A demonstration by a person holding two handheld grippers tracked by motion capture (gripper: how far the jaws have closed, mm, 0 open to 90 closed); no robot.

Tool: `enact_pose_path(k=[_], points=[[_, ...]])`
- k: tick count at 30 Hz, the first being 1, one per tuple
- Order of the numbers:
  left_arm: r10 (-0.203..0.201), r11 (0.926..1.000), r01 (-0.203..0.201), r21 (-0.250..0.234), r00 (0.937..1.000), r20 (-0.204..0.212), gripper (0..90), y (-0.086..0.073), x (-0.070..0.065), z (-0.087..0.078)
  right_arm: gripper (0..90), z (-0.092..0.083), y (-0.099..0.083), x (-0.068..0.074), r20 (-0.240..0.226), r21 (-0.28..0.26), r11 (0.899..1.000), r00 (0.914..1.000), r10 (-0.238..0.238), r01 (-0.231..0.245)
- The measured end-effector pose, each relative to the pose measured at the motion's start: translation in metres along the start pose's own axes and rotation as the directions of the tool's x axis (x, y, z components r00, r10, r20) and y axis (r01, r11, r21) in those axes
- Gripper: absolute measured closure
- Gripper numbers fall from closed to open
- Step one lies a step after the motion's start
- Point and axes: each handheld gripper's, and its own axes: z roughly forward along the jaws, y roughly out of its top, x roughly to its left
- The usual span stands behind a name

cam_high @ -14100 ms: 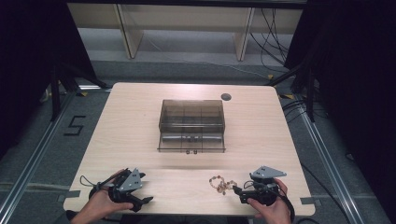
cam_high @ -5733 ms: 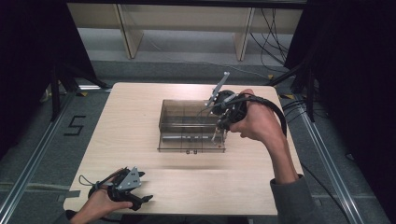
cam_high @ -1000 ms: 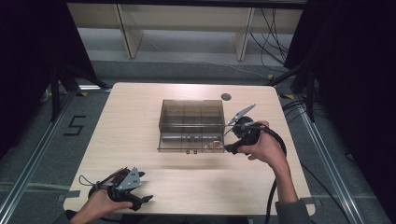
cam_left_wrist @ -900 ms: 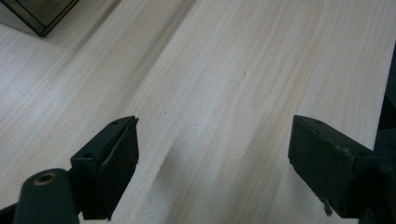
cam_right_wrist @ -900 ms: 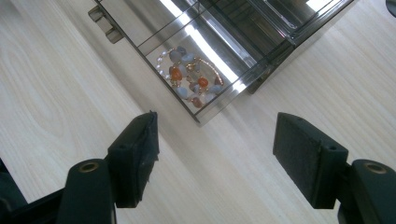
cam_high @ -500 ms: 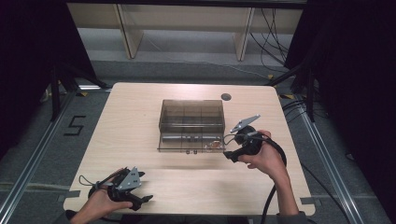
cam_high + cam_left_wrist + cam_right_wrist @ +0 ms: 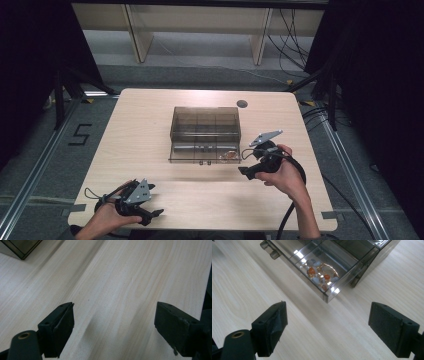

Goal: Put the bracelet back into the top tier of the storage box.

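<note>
My right hand-held gripper (image 7: 247, 161) hovers wide open and empty just beside the smoky box (image 7: 205, 133), the bracelet (image 7: 321, 273) lying in its near corner compartment; placing looks done, so closing the box seems next.

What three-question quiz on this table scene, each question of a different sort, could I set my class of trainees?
1. True or false: the right hand-held gripper holds the bead bracelet.
2. Where does the bracelet lie? A) on the bare table, B) in a corner compartment of the clear box, C) between the jaws of the left hand-held gripper.
3. Fill in: both hand-held grippers have their jaws ____.

Key
1. False: its jaws stand wide apart over bare wood of the table, and the bracelet lies in the box.
2. B
3. open
</note>
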Motion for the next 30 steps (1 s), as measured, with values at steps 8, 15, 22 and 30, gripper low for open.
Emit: enact_pose_path(k=[8, 15, 22, 30], points=[[0.000, 1.0000, 0.000, 0.001, 1.0000, 0.005, 16.2, 0.000, 0.000, 0.000, 16.5, 0.003, -0.009, 0.005, 0.004, -0.039, 0.999, 0.9999, 0.014, -0.014], [0.000, 1.0000, 0.000, -0.001, 1.0000, 0.005, 16.2, 0.000, 0.001, 0.000, 16.4, 0.006, -0.018, 0.004, 0.014, -0.097, 0.995, 0.9999, 0.003, -0.002], [0.000, 1.0000, 0.000, -0.002, 1.0000, 0.006, 16.2, 0.000, 0.001, 0.000, 16.4, 0.007, -0.023, 0.009, 0.017, -0.116, 0.993, 0.9991, 0.039, -0.036], [0.002, 1.0000, -0.002, -0.002, 1.0000, 0.006, 16.2, 0.000, 0.000, -0.001, 16.0, 0.011, -0.030, 0.013, 0.015, -0.127, 0.991, 0.9990, 0.043, -0.041]])
